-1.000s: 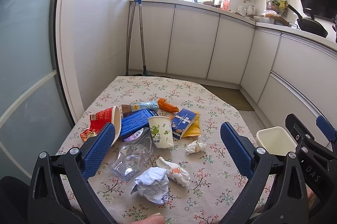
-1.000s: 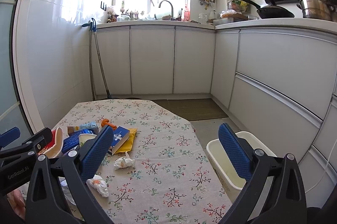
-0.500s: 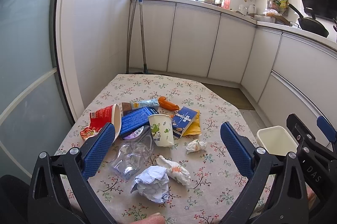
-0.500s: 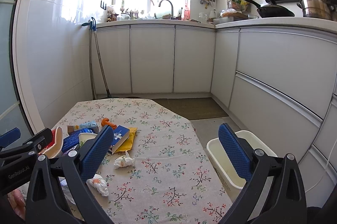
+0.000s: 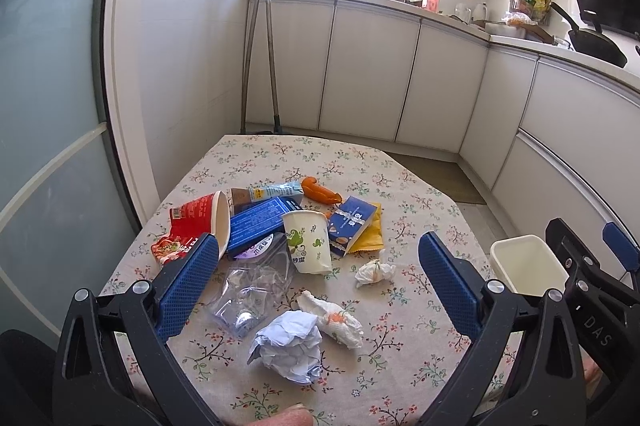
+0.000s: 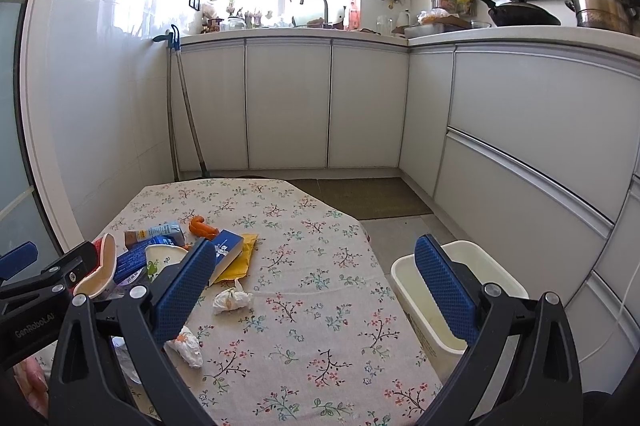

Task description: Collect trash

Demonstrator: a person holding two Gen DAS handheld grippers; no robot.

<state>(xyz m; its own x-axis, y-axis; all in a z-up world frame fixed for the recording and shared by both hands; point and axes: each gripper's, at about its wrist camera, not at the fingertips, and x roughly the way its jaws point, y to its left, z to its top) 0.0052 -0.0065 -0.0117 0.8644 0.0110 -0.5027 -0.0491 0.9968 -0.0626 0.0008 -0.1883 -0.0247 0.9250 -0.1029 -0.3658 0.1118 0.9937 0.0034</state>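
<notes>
Trash lies on the floral tablecloth (image 5: 280, 158): a red noodle cup (image 5: 196, 222), a blue box (image 5: 260, 222), a paper cup (image 5: 308, 240), a blue-and-yellow snack packet (image 5: 354, 224), an orange wrapper (image 5: 320, 191), clear plastic (image 5: 250, 296), a crumpled paper ball (image 5: 290, 344) and two tissue wads (image 5: 374, 271) (image 5: 332, 318). My left gripper (image 5: 316, 286) is open and empty above the near trash. My right gripper (image 6: 316, 290) is open and empty, right of the pile, with a tissue wad (image 6: 232, 300) near its left finger. A white bin (image 6: 456, 300) stands beside the table's right edge.
White kitchen cabinets (image 6: 288, 106) run along the back and right, with a sink and pots on the counter. A mop handle (image 5: 272, 54) leans in the back left corner. A glass door (image 5: 48, 146) is at the left. A brown floor mat (image 6: 360, 196) lies beyond the table.
Both grippers have stayed open. The left wrist view has shifted slightly, with the trash a little lower and nearer. The right view is nearly unchanged.
</notes>
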